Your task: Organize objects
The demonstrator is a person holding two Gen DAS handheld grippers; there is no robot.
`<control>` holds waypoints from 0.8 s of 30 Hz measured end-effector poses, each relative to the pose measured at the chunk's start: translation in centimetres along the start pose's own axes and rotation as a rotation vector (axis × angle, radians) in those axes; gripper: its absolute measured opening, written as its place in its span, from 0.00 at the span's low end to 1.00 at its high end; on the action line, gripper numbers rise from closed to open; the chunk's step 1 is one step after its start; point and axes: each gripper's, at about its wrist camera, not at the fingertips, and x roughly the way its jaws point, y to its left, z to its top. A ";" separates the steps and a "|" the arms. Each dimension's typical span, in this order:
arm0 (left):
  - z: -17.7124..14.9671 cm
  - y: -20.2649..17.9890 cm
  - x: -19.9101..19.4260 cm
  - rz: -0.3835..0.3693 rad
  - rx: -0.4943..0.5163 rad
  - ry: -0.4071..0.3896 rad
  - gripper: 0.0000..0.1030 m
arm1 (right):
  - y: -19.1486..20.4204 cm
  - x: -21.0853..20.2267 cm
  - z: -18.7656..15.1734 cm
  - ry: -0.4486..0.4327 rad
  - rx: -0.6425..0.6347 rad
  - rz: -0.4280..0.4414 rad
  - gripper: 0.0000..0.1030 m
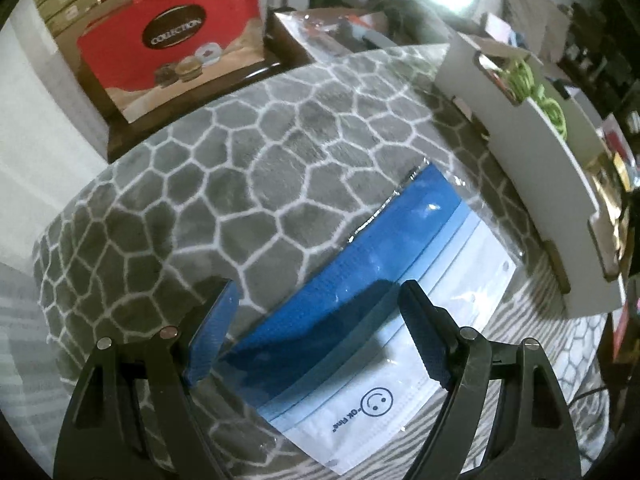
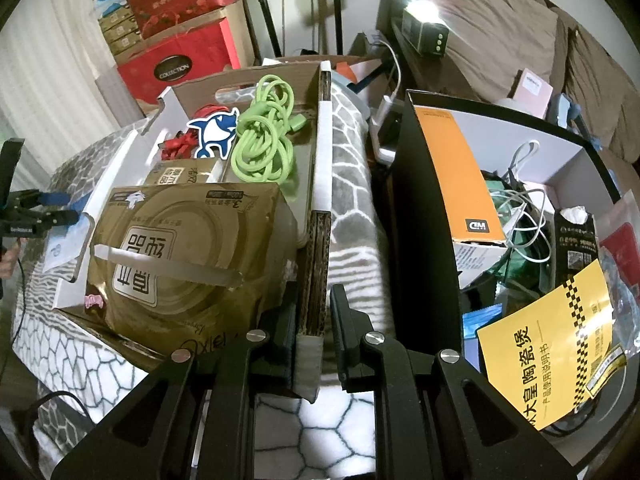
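A clear bag of blue and white face masks (image 1: pixel 420 216) lies flat on the grey patterned blanket (image 1: pixel 240 152). My left gripper (image 1: pixel 318 292) hangs just above the bag's near end, jaws wide open, blue pads clear of it. From the right wrist view the left gripper (image 2: pixel 60 210) shows at the far left, over the mask bag (image 2: pixel 64 246). My right gripper (image 2: pixel 310 314) is shut on the corrugated side wall of the white cardboard box (image 2: pixel 324 152). That box holds a green cable (image 2: pixel 264 140), a gold tissue pack (image 2: pixel 180 248) and a shark sticker (image 2: pixel 214 130).
The white box (image 1: pixel 532 160) borders the mask bag on the right. A black bin (image 2: pixel 424 208) right of the box holds an orange carton (image 2: pixel 460 168), cables and a yellow leaflet (image 2: pixel 544 356). A red "Collection" carton (image 1: pixel 176 40) stands beyond the blanket.
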 end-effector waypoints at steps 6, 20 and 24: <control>0.0 0.0 0.1 -0.023 0.022 -0.003 0.78 | 0.1 0.1 0.1 0.004 -0.003 -0.004 0.14; -0.4 0.8 -0.9 -0.139 -0.026 0.013 0.04 | 0.1 0.2 0.0 0.004 -0.003 -0.006 0.14; -1.2 -0.4 -1.6 -0.170 0.009 0.016 0.04 | 0.1 0.2 0.0 0.004 -0.003 -0.007 0.14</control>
